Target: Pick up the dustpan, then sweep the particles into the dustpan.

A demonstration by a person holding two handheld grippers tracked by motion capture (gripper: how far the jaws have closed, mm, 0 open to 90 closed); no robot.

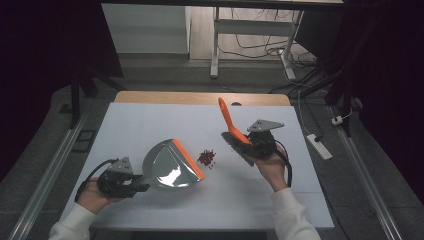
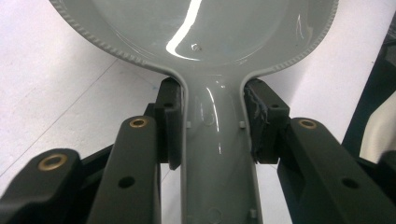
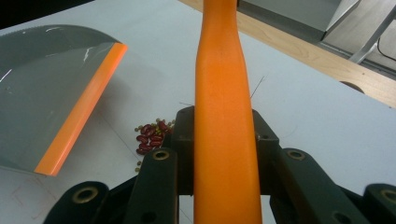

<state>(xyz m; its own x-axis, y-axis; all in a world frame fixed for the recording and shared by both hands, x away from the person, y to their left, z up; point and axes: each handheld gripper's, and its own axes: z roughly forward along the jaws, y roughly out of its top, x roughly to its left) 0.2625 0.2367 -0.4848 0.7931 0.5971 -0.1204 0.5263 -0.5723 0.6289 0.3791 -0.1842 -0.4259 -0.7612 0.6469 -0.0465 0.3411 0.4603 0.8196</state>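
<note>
A grey dustpan [image 1: 167, 165] with an orange lip [image 1: 189, 159] lies on the white table, its mouth facing right. My left gripper [image 1: 131, 184] is shut on the dustpan's handle [image 2: 215, 140], which sits squeezed between both pads. A small pile of red beans [image 1: 206, 157] lies just right of the orange lip, also seen as beans [image 3: 150, 135] beyond the right jaws. My right gripper [image 1: 248, 141] is shut on an orange brush handle [image 3: 225, 116], which rises up and away from it; the brush handle [image 1: 227, 119] tilts toward the far side.
The white table top [image 1: 150, 122] has a wooden strip [image 1: 200, 98] along its far edge. Beyond it stand a desk frame [image 1: 216, 45] and loose cables [image 1: 260, 47] on the floor. A power strip [image 1: 319, 146] lies off the table's right side.
</note>
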